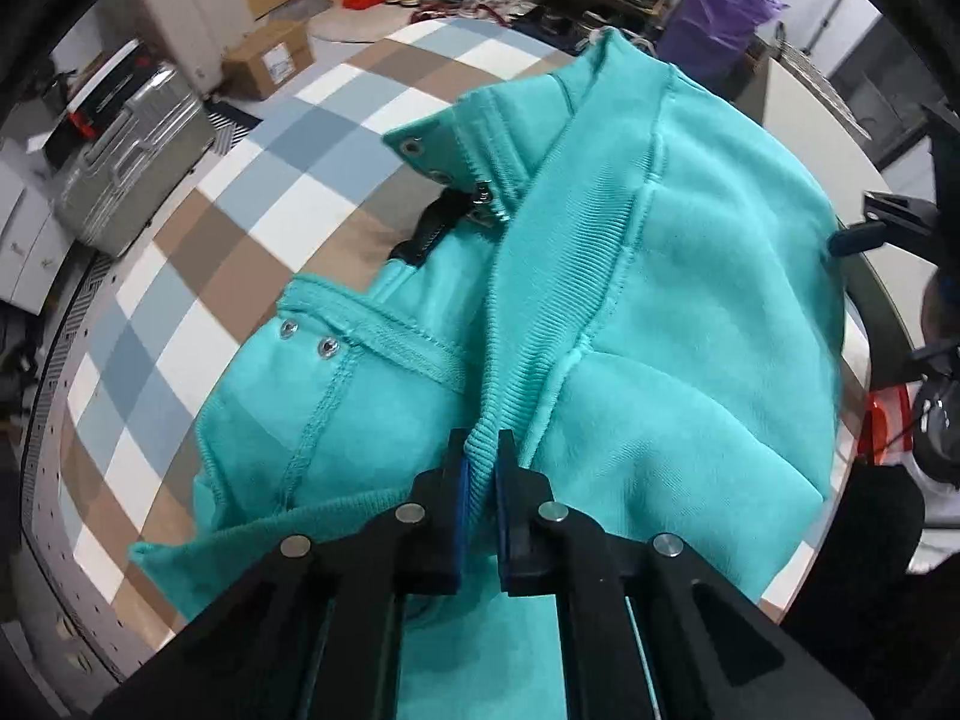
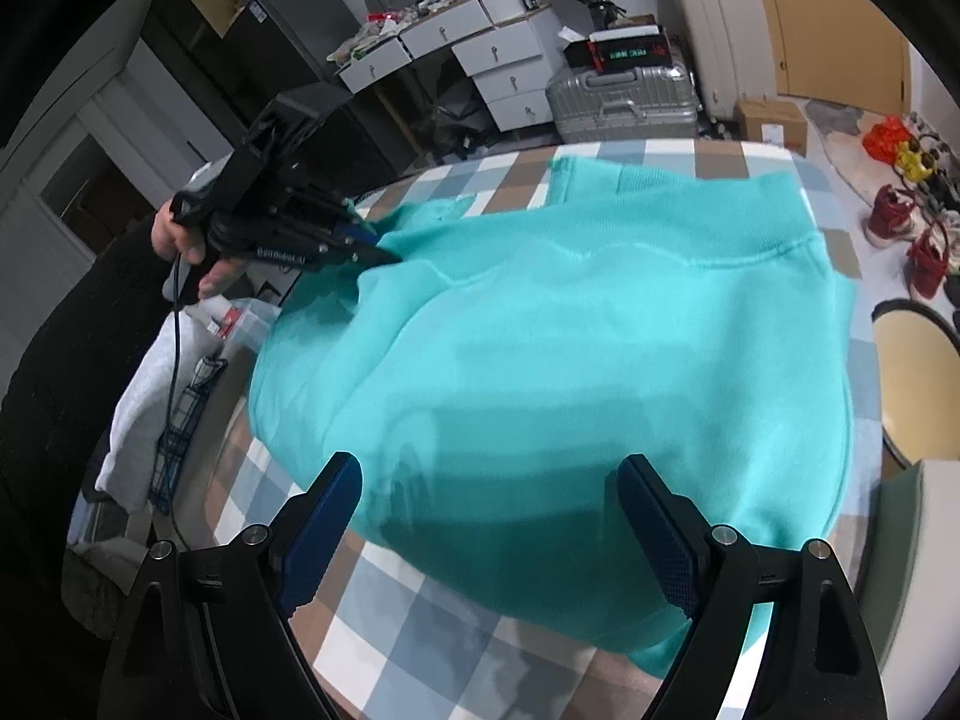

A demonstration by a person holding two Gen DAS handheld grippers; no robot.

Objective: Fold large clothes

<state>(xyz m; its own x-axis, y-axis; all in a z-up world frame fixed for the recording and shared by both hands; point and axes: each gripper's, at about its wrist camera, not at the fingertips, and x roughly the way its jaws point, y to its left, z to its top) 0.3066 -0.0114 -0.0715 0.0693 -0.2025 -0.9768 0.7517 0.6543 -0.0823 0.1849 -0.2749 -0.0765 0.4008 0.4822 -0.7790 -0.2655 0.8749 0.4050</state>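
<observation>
While the fold is only partly made, this is how things are lying:

garment: teal sweatshirt (image 2: 600,348) is lying bunched across the counter (image 1: 198,276), body mounded up, far hem running flat toward the counter's far side; looks mid-fold, not squared yet.
ribbed band: ribbed edge (image 1: 528,312) is running straight down into the left tool, so that is the handle for carrying this side over.
snap placket: flap with metal snaps (image 1: 444,150) is lying open and turned out, probably because the collar end is getting lifted.
left gripper: left gripper (image 1: 480,456) is pinching the ribbed band, jaws nearly closed with just cloth between them; in the right view it is sitting at the garment's far-left edge, a bare hand (image 2: 180,240) wrapping its handle.
right gripper: right gripper (image 2: 489,495) is hovering over the near edge, jaws spread wide, gripping nothing; likely lining up for a second hold so the fold goes over evenly.
counter: checked cloth is showing all round the garment.
risk: thick fleece, one-sided pull could be dragging the pile rather than folding it.
</observation>
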